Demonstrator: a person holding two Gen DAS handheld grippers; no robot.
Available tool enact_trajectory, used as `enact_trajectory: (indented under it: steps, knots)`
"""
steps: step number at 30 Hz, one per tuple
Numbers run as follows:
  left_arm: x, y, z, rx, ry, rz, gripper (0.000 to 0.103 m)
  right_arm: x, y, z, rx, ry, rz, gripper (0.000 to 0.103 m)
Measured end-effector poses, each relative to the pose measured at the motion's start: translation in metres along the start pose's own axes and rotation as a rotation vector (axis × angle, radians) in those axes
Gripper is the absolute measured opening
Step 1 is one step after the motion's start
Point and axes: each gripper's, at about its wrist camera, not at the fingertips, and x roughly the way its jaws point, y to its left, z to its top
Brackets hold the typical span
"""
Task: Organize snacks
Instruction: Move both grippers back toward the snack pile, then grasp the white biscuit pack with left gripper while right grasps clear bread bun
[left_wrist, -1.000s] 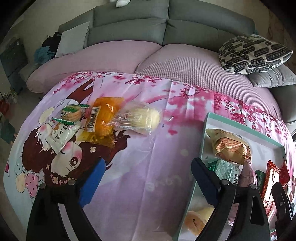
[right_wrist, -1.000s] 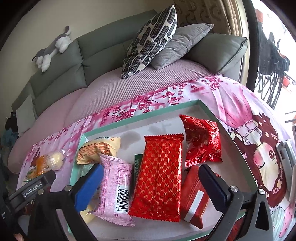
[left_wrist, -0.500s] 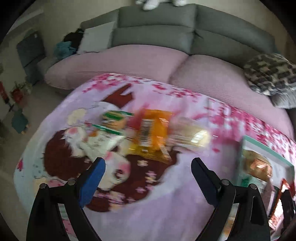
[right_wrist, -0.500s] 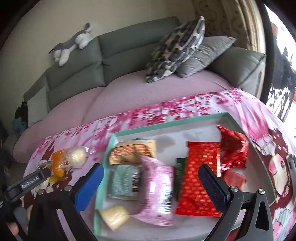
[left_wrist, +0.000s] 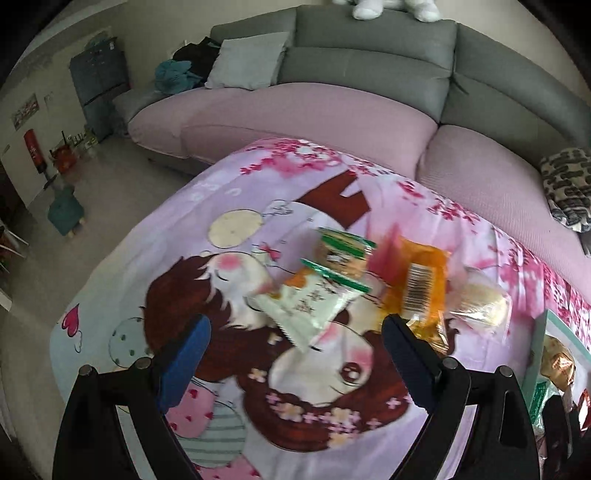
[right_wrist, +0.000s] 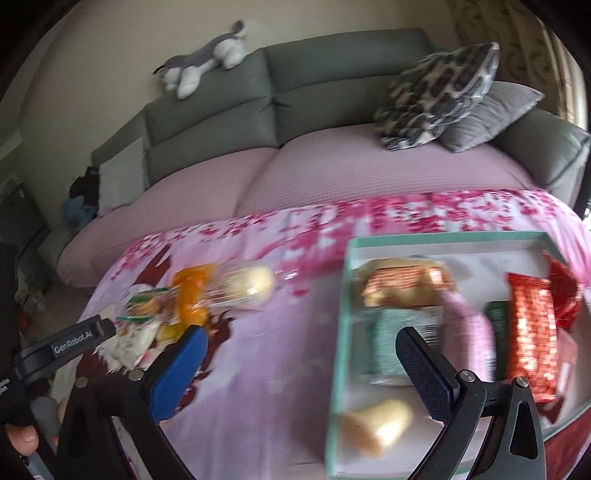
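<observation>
Left wrist view. A grey sofa (left_wrist: 369, 62) with pink seat covers stands behind a table draped in a pink cartoon-print cloth (left_wrist: 229, 266). The left gripper (left_wrist: 295, 354) is spread wide and holds nothing. A cluster of 4 loose snacks lies on the cloth ahead of the jaws, biased toward the right jaw. The white packet (left_wrist: 310, 306) lies nearest, its long axis running diagonally from the gap between the jaws up toward the right jaw side. The green-edged cracker pack (left_wrist: 343, 251) lies just beyond it. The orange packet (left_wrist: 417, 288) sits directly ahead of the right jaw tip, barcode up, its near end hidden by that jaw. The clear-wrapped bun (left_wrist: 480, 306) lies outside the right jaw. The teal tray (left_wrist: 539, 354) is cut off at the frame edge; its contents are hard to identify.

Right wrist view. The frame is motion-blurred. The right gripper (right_wrist: 306, 369) is equally wide open and empty. The teal tray (right_wrist: 343, 306) has its left rim between the jaws; the right jaw overlaps it. Inside, the red patterned packet (right_wrist: 532, 332) lies outside the right jaw, long axis pointing away from the gripper. The pink packet (right_wrist: 472, 332) and green packet (right_wrist: 391, 339) are smeared. The left gripper's finger (right_wrist: 74, 339) enters outside the left jaw, beside the loose snacks.
</observation>
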Motion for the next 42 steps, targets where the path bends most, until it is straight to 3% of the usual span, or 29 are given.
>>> enact_trajectory:
  steps: [11, 16, 25, 32, 42]
  knots:
    - [0.024, 0.038, 0.010, 0.010, 0.031, 0.002, 0.094, 0.027, 0.047, -0.014, -0.059, 0.059, 0.049, 0.103]
    - [0.039, 0.040, 0.011, 0.045, 0.058, -0.060, 0.094, 0.034, 0.052, -0.017, -0.060, 0.073, 0.042, 0.103]
    - [0.067, 0.032, 0.009, 0.112, 0.089, -0.103, 0.094, 0.041, 0.052, -0.018, -0.051, 0.075, 0.022, 0.102]
    - [0.080, 0.022, 0.008, 0.168, 0.091, -0.143, 0.094, 0.054, 0.049, -0.013, -0.010, 0.094, 0.024, 0.092]
    - [0.094, 0.006, 0.012, 0.234, 0.099, -0.188, 0.094, 0.084, 0.051, 0.022, 0.039, 0.122, 0.005, 0.092]
